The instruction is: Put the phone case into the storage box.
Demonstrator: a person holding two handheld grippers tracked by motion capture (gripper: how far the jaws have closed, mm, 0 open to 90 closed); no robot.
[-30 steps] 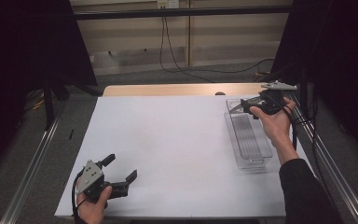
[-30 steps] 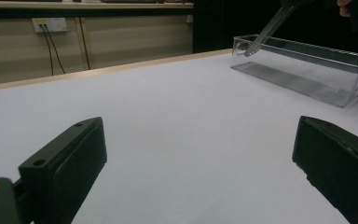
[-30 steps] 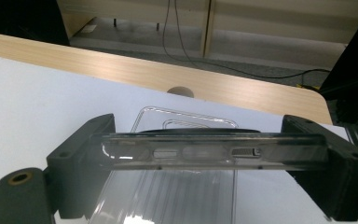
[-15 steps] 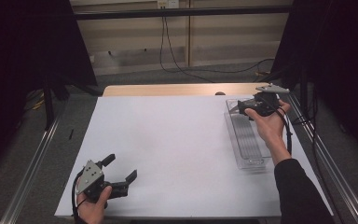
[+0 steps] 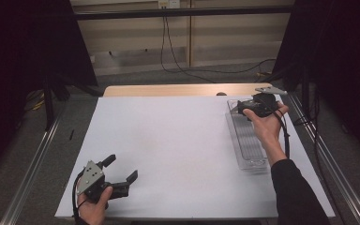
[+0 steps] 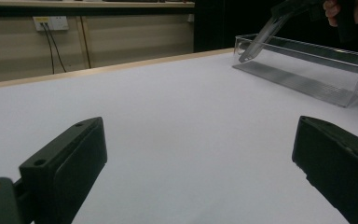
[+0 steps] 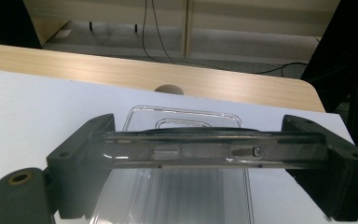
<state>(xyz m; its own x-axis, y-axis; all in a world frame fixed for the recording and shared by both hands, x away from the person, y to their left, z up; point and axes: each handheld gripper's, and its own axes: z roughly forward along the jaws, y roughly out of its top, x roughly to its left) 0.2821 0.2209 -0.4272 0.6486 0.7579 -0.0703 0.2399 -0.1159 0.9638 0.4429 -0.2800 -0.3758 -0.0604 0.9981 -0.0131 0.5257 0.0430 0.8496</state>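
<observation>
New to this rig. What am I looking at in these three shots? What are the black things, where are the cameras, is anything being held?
No robot here: a person holds a handheld two-jaw gripper in each hand and works at a table covered with a white sheet.

The high view comes from a fixed camera above the person's side, looking forward and down. The other two views come from cameras riding on each gripper, looking along its own black jaws.

The left gripper sits near the front left corner of the sheet, jaws wide apart with nothing between them; its own view shows bare sheet between the jaws.

On the right lies a long clear plastic tray. The right gripper is at its far end, and its view shows the jaws closed on a clear flat plastic piece, held tilted above the tray. It may be a lid, but I cannot be sure.
</observation>
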